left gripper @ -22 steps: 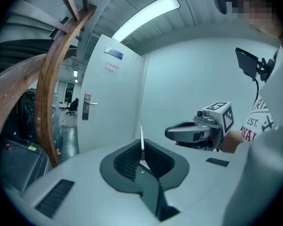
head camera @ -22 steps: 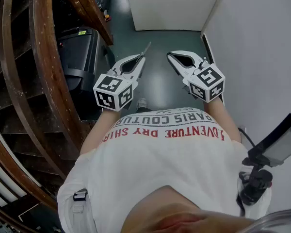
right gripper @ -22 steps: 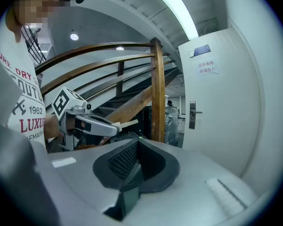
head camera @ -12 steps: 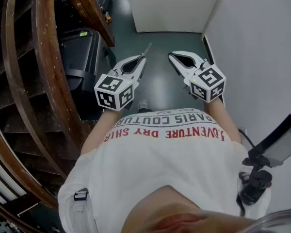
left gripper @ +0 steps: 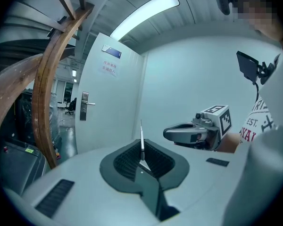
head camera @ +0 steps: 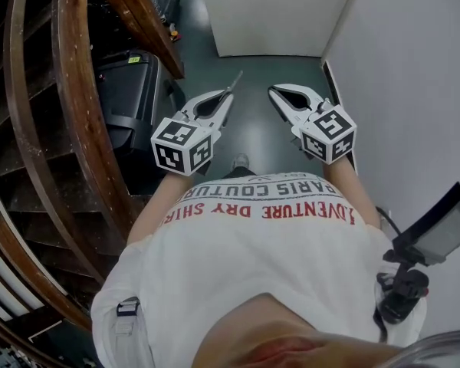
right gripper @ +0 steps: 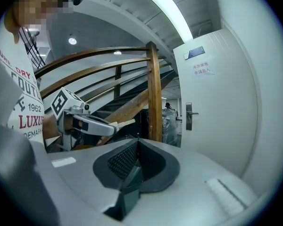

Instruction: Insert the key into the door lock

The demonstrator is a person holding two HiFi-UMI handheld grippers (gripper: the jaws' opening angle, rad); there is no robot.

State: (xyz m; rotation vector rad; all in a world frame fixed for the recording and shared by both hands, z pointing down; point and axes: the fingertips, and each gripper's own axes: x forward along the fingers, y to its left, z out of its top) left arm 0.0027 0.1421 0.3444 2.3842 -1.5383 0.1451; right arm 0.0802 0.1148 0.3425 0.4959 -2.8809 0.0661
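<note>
A thin silver key (left gripper: 142, 138) sticks out forward from my left gripper (left gripper: 142, 160), which is shut on it; the head view shows the key (head camera: 235, 79) past the left gripper (head camera: 227, 94). The white door (left gripper: 111, 98) stands ahead, still some way off, with its metal handle and lock plate (left gripper: 84, 106) on the left side. The same lock plate (right gripper: 189, 116) shows in the right gripper view. My right gripper (head camera: 274, 90) is held level beside the left one, and its jaws (right gripper: 137, 147) are shut with nothing between them.
A curved wooden stair rail (head camera: 73, 106) and a wooden post (right gripper: 155, 93) run along the left. A dark machine (head camera: 130, 90) stands under the stairs. A white wall (head camera: 414, 90) bounds the narrow passage on the right. One shoe (head camera: 241, 161) shows on the dark floor.
The person has stepped a little toward the door, and a shoe has come into sight under the grippers. Both grippers keep their pose and grip.
</note>
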